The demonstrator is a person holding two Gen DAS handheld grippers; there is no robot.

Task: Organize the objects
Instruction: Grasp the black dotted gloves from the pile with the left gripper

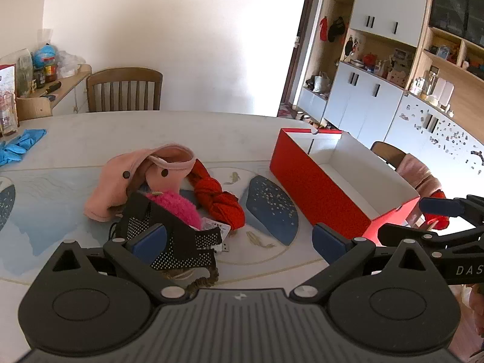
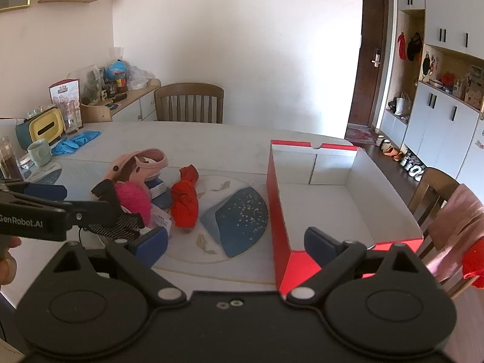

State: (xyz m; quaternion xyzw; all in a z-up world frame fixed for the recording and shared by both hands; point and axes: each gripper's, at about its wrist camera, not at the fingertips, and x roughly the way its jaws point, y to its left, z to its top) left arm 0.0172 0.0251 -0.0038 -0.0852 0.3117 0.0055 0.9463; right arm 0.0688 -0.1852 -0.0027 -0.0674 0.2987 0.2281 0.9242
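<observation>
A pile of small items lies on the table: a pink cloth hat, a bright pink fluffy item, a red knitted piece, and a black dotted fabric piece. A red box with a white inside stands open to the right; it also shows in the right wrist view. My left gripper is open, low over the pile's near edge. My right gripper is open and empty, near the box's front left corner. The red piece lies ahead of it.
Blue gloves, a green mug and jars sit at the table's far left. Wooden chairs stand behind the table and at its right, the latter draped with pink cloth. Cabinets line the right wall.
</observation>
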